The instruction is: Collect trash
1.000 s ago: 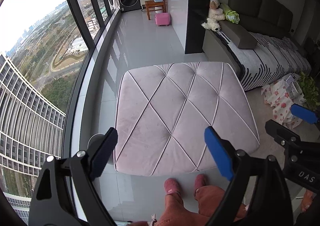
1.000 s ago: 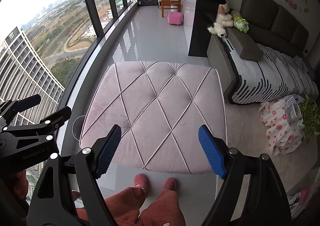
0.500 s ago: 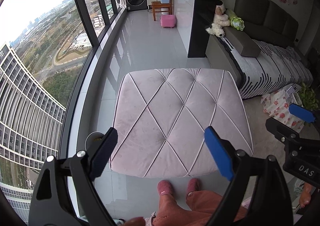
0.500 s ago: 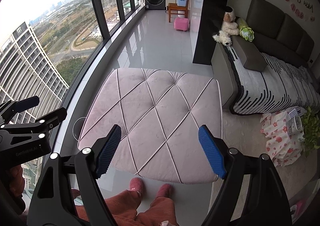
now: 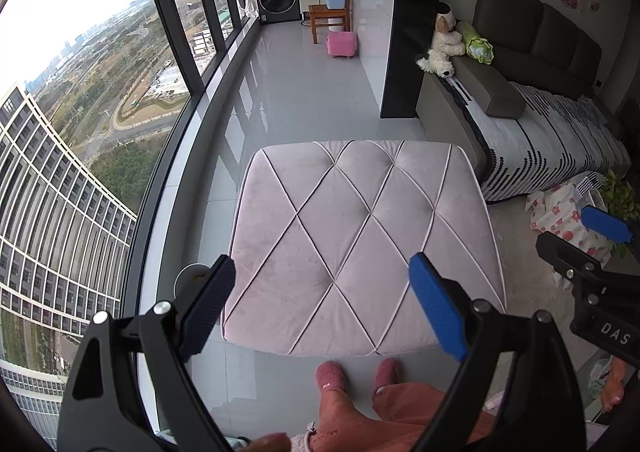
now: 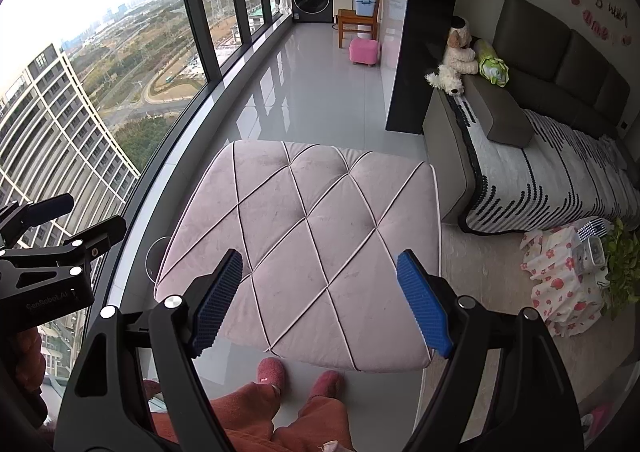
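Note:
My left gripper (image 5: 320,304) is open and empty, held high above the near edge of a pink tufted ottoman (image 5: 360,236). My right gripper (image 6: 320,296) is open and empty, also above the ottoman (image 6: 304,236). The ottoman top is bare. A small round white bin (image 5: 188,276) stands on the floor at the ottoman's left, half hidden by my left finger; it also shows in the right wrist view (image 6: 154,256). No loose trash is clear in either view.
A floor-to-ceiling window (image 5: 172,100) runs along the left. A sofa with a striped cover (image 5: 540,132) is at right, a floral cloth (image 6: 556,280) and plant beyond. A pink stool (image 5: 341,43) and wooden chair stand far back. The person's slippered feet (image 5: 332,374) are below.
Both grippers have pulled back and risen a little, so the ottoman looks smaller and farther away. Both stay open and empty.

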{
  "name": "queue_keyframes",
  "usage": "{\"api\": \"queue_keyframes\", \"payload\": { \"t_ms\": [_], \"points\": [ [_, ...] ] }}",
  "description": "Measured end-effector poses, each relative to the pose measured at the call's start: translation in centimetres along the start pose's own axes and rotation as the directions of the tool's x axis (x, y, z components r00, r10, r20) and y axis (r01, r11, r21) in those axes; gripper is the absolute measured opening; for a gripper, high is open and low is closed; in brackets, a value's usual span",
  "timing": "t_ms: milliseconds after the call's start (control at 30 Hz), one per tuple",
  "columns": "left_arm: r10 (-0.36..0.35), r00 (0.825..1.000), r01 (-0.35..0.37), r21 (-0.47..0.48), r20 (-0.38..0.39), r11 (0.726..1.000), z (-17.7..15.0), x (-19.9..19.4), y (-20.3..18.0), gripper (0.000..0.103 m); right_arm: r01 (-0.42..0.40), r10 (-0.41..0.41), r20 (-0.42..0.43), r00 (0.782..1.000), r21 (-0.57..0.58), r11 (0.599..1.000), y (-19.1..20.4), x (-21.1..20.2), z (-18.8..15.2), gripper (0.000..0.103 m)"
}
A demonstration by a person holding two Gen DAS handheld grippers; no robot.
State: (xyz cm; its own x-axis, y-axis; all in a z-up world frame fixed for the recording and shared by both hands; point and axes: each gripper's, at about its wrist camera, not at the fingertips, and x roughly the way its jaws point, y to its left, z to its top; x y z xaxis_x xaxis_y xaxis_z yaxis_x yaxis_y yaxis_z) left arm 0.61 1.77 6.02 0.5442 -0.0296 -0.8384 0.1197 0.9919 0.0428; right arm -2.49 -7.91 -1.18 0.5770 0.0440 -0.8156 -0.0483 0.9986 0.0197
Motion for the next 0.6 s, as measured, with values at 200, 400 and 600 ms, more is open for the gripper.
{"api": "queue_keyframes", "payload": {
  "t_ms": [200,400,600],
  "points": [
    [0.001,1.0,-0.001,-0.005,-0.005,1.0,0.07,0.05,0.06,0.088,0.001,-0.001,-0.002,1.0,0.008,1.0,-0.73,-0.26,0.51,0.077],
    [-0.001,1.0,0.001,-0.003,-0.004,1.0,0.07,-0.02,0.04,0.088,0.001,-0.001,-0.004,1.0,0.012,1.0,-0.94,-0.29,0.59,0.077],
    [-0.008,1.0,0.008,0.0,-0.006,1.0,0.22,-0.07,-0.05,0.088,0.001,-0.001,-0.003,1.0,0.012,1.0,-1.06,-0.21,0.49,0.077]
  ]
}}
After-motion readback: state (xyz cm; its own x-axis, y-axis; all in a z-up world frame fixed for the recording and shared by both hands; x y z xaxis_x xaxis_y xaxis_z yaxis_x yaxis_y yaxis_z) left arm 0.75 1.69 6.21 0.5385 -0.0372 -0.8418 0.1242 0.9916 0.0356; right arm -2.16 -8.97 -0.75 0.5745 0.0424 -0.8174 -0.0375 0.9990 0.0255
